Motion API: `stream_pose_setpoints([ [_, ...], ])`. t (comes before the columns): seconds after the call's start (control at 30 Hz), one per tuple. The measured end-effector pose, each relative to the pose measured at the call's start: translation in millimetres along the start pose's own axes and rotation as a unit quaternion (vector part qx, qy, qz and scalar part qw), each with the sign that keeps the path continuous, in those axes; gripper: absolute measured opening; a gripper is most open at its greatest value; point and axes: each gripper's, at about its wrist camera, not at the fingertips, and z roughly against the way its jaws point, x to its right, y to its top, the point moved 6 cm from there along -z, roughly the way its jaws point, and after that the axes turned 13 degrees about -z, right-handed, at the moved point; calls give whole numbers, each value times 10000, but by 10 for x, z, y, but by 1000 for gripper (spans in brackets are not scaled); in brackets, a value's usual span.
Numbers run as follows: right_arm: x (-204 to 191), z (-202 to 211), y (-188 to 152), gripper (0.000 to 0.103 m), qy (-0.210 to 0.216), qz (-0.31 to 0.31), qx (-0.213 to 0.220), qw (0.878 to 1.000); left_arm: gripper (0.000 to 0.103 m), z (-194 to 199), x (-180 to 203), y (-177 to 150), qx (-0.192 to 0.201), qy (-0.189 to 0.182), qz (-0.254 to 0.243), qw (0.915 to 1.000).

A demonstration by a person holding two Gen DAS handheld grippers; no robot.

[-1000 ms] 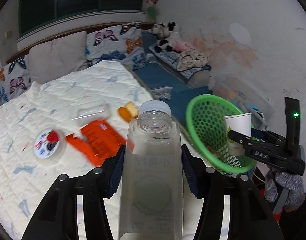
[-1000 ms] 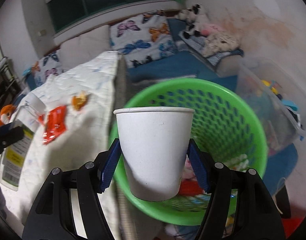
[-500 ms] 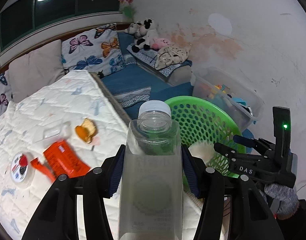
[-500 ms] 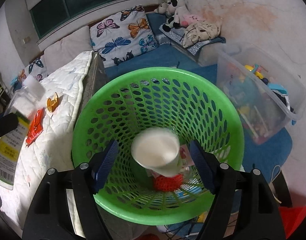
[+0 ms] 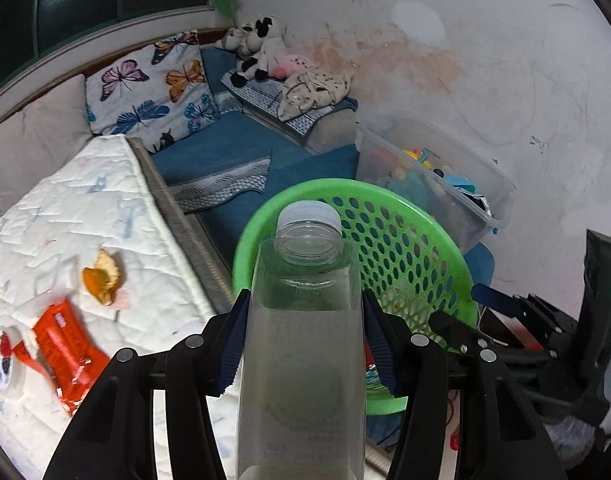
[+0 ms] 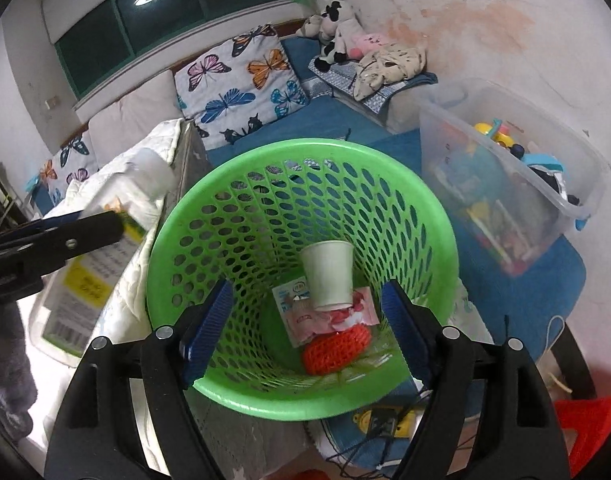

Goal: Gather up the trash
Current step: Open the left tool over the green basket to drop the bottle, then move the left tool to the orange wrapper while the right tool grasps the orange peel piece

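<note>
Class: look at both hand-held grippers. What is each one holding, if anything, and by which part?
The left hand-held gripper grips the clear plastic bottle by the sides of its body, below the shoulder. The right hand-held gripper holds nothing; its jaws have just been opening.

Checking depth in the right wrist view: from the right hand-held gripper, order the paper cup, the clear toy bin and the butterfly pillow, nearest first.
1. Paper cup, down in the green basket, just ahead of the right hand-held gripper.
2. Clear toy bin, beyond the basket, to the right.
3. Butterfly pillow, far back by the window.
</note>
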Motion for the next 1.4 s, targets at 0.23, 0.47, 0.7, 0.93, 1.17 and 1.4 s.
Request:
stream_pose_setpoints([
  [0.23,101,60,-38,77,-5,-155,16,9999,53,-306,91,26,-332,-74,36,9994],
  [0.47,209,120,-60,77,-20,-291,47,9996,53,-543,122,154,-494,-124,159,9986],
  [0.7,242,188,-101,77,-6,-340,69,9994,71,-614,84,244,-458,-245,454,9976],
  [0.93,156,234,-123,77,113,-290,101,9995,71,-367,-32,152,-191,-157,499,9984],
  [1.17,-104,236,-189,77,330,-88,52,9994,70,-36,-341,-146,-29,208,653,9976],
  [1.4,-506,155,-259,77,545,223,-76,9982,69,289,-767,-530,48,573,1007,9932],
])
